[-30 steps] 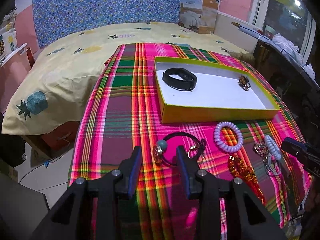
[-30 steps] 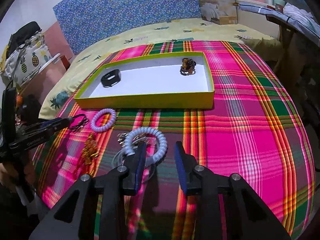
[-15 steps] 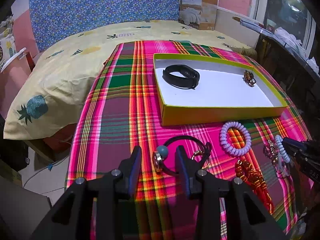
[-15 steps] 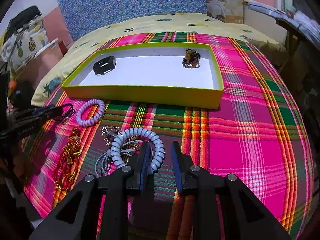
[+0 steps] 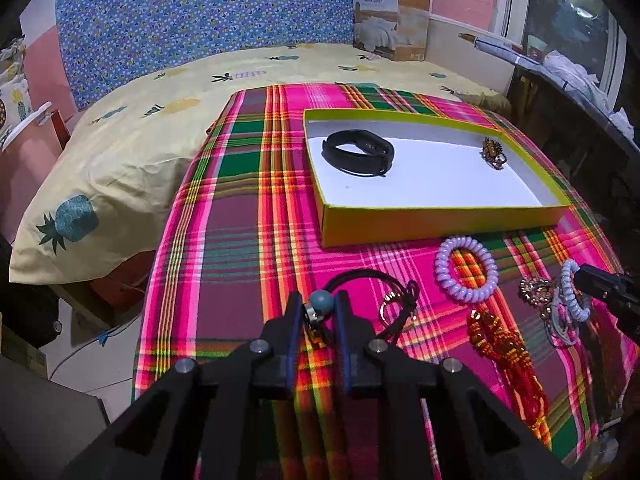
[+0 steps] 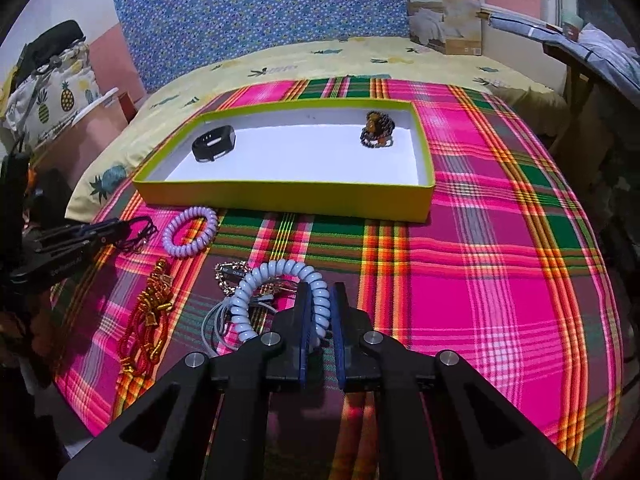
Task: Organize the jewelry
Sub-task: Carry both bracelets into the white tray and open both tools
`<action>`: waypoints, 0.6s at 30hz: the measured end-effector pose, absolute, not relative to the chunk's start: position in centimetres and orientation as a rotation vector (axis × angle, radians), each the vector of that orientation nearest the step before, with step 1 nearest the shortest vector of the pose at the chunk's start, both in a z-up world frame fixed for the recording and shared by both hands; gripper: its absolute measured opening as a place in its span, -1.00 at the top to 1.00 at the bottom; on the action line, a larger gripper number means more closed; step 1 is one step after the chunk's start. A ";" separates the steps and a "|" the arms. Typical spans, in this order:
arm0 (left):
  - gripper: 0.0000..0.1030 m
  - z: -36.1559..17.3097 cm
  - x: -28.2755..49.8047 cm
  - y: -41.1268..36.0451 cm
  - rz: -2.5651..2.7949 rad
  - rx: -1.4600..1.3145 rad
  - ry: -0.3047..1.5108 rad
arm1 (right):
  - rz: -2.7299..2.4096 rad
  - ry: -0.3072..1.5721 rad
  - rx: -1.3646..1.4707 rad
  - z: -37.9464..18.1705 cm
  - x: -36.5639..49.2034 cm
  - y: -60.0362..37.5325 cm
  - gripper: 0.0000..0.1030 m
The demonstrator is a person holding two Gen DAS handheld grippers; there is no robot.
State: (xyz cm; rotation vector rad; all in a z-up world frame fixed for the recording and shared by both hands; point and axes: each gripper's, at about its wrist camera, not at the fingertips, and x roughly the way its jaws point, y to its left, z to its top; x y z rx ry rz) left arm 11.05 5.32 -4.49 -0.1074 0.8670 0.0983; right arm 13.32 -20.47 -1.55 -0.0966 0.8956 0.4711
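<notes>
While its jaws are closing, the left gripper (image 5: 316, 312) clamps the blue bead of a black cord bracelet (image 5: 366, 278) on the plaid surface (image 5: 240, 216). Closing too, the right gripper (image 6: 319, 306) pinches a pale-blue spiral coil band (image 6: 280, 276). No writing is legible on the cardboard box (image 5: 394, 20).

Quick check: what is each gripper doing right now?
Left gripper: jaws closing on the blue bead of the black cord.
Right gripper: jaws closing on the pale blue spiral band.
</notes>
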 end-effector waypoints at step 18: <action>0.68 -0.3 7.5 4.2 0.051 -0.128 0.774 | 0.465 0.811 -0.056 1.9 11.0 -21.7 0.81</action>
